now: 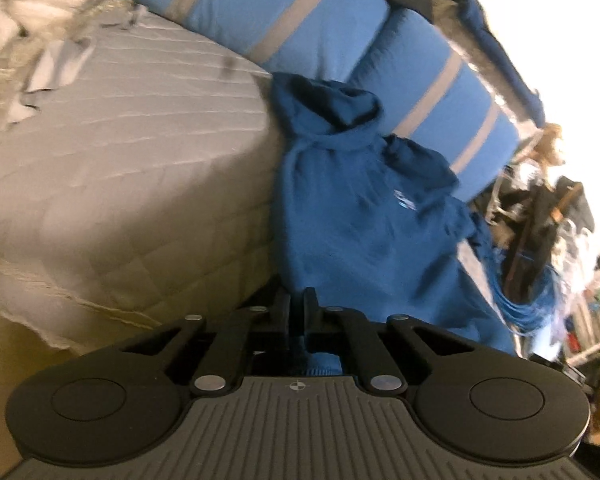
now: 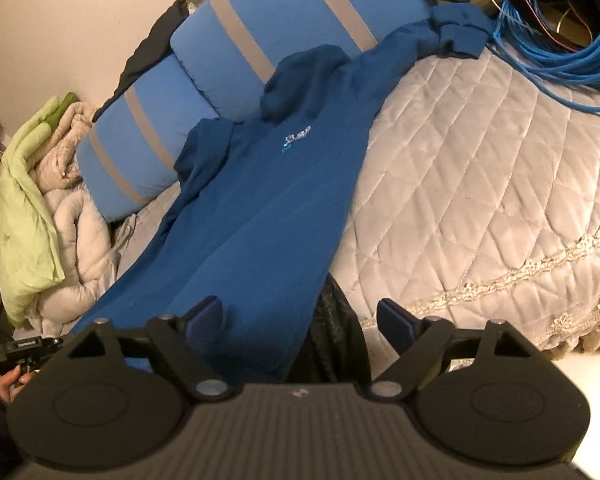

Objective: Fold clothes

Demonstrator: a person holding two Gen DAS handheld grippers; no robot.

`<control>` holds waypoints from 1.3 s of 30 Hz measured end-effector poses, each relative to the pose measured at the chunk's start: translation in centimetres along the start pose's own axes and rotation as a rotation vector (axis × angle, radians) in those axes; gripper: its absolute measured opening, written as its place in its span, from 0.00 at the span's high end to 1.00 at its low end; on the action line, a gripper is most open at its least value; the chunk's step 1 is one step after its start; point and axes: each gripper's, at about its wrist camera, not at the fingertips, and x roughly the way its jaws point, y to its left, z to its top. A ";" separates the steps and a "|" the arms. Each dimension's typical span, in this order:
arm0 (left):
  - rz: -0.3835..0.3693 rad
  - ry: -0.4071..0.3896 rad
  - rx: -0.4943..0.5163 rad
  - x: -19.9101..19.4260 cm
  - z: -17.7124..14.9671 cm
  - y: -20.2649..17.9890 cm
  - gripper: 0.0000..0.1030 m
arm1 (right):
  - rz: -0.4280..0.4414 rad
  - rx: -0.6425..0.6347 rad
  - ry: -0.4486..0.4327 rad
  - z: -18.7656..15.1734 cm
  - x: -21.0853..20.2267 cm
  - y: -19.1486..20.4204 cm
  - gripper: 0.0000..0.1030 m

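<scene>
Lying face up on the grey quilted bedspread, the blue hoodie has its hood against the blue striped pillows. The left gripper has its fingers pressed together, apparently pinching the hem, though blur hampers certainty. The right gripper hovers over the hem, fingers spread wide.

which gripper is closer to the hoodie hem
Left. The left gripper is shut on the blue hoodie at its hem; the right gripper hangs open above it.
</scene>
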 end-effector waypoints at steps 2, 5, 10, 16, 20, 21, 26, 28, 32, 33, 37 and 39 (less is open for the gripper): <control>0.024 -0.009 -0.020 -0.2 0.4 0.5 0.94 | 0.010 0.011 0.001 0.0 0.1 -0.1 0.16; 0.073 -0.019 -0.027 -0.2 1.0 1.0 0.94 | 0.025 0.028 0.002 -0.1 0.2 -0.2 0.16; 0.113 -0.009 -0.029 0.4 1.5 1.7 0.94 | 0.061 0.065 0.007 -0.4 0.5 -0.6 0.17; 0.115 0.008 -0.018 0.7 1.1 1.8 0.94 | 0.124 0.119 0.013 -1.1 1.3 -0.3 0.22; 0.101 0.013 -0.020 0.7 0.7 2.0 0.94 | 0.141 0.120 0.010 -1.2 1.3 0.6 0.30; 0.097 0.012 -0.022 0.7 0.7 2.0 0.94 | 0.139 0.113 0.012 -1.2 1.3 1.0 0.33; 0.079 0.010 -0.030 0.4 0.4 1.9 0.94 | 0.135 0.075 0.034 -1.3 1.4 2.7 0.47; 0.067 0.006 -0.033 -0.1 0.3 1.7 0.94 | 0.136 0.062 0.042 -1.3 1.4 3.2 0.71; 0.030 -0.011 -0.035 -1.6 -0.1 0.9 0.94 | 0.096 0.029 0.043 -1.1 0.4 3.9 0.80; 0.026 -0.014 -0.036 -2.0 -0.2 0.6 0.94 | 0.089 0.021 0.038 -1.0 -0.1 4.1 0.80; 0.030 -0.025 -0.030 -3.8 -1.0 -0.8 0.94 | 0.057 -0.007 0.032 -0.8 -1.9 4.6 0.82; 0.031 -0.031 -0.028 -4.7 -1.6 -1.4 0.94 | 0.041 -0.022 0.037 -0.9 -2.8 4.8 0.82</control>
